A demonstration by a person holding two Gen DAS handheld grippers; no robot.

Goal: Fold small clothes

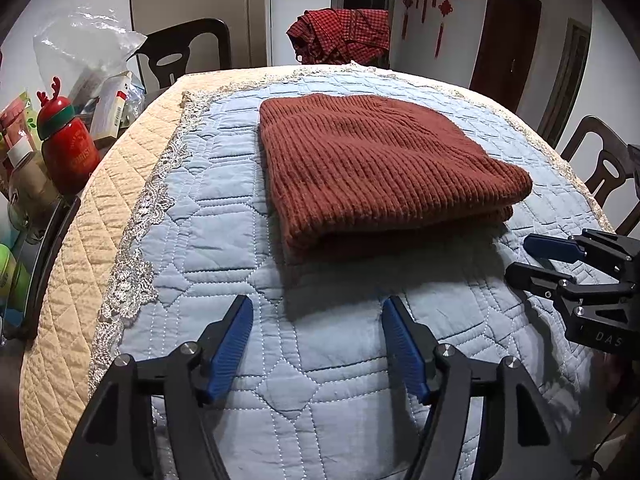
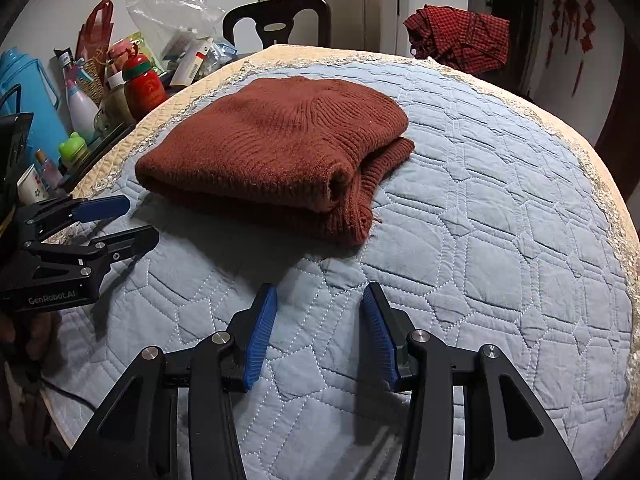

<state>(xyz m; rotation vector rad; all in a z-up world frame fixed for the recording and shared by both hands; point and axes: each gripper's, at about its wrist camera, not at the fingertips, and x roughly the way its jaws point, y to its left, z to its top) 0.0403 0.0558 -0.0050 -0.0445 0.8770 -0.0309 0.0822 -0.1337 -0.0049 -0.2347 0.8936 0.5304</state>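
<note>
Folded sweater (image 1: 380,168) mid-quilt (image 1: 224,216), nearer the far edge — left gripper (image 1: 316,344) and right gripper (image 2: 320,330) near the front edge, jaws wide, empty.

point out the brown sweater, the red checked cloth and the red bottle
brown sweater (image 1: 372,160), left wrist view, middle of the top folded layer
red checked cloth (image 1: 344,34), left wrist view, middle of the bunched fabric
red bottle (image 2: 145,84), right wrist view, red body

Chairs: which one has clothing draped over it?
The far chair across the table, covered by red checked cloth. The left chair and right chair are bare.
</note>
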